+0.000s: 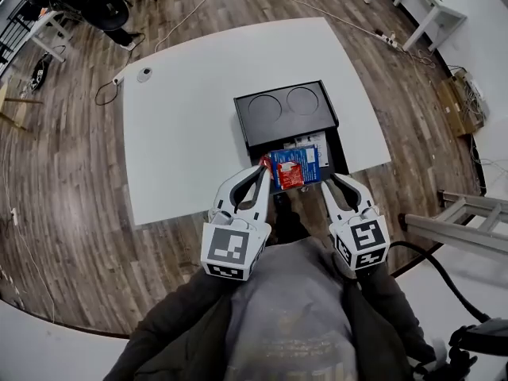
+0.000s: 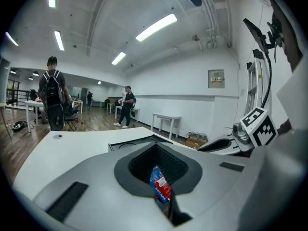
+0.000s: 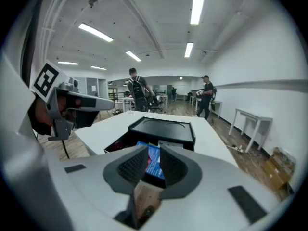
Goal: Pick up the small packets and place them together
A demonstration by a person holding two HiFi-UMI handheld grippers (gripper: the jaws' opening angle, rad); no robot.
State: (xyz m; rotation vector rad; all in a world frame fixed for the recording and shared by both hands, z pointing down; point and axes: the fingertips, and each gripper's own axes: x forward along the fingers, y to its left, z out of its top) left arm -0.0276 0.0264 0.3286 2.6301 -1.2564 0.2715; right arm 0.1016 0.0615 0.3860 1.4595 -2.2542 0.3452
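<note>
My left gripper (image 1: 263, 170) jaws clench a red packet (image 1: 290, 176); right gripper (image 1: 327, 178) jaws clench a blue packet (image 1: 308, 159). Packets touching, mid-frame over the black box (image 1: 286, 109).

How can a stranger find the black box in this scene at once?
Find the white table. The black box sits near its edge closest to the person. It is the only dark thing there, with two round dents on top, just beyond the blue and red packets.
</note>
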